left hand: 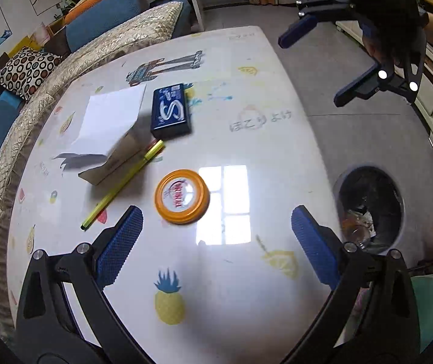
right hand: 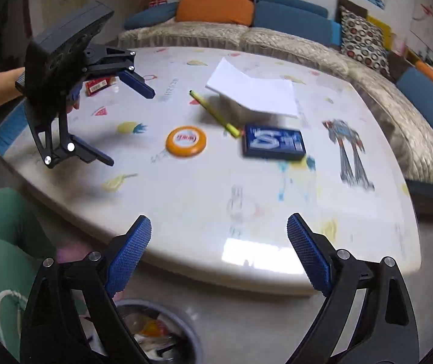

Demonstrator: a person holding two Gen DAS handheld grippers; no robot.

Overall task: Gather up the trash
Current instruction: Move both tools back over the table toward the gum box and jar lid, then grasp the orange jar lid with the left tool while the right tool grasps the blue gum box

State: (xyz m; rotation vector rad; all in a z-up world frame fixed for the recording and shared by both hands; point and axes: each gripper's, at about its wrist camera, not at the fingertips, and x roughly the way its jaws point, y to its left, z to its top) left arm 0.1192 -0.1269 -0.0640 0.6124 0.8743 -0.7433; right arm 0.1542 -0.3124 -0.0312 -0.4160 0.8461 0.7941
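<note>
Both my tools are spread wide and empty. The orange lid [left hand: 182,196] lies flat on the table [left hand: 246,288], just ahead of my left tool [left hand: 216,242]. I should straddle its rim squarely, then carry it to the bin [left hand: 371,209].

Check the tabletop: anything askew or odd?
The white paper is bent and draped over a small box, one edge lifted off the table. The yellow pen leans against that box. Nothing spilled.
</note>
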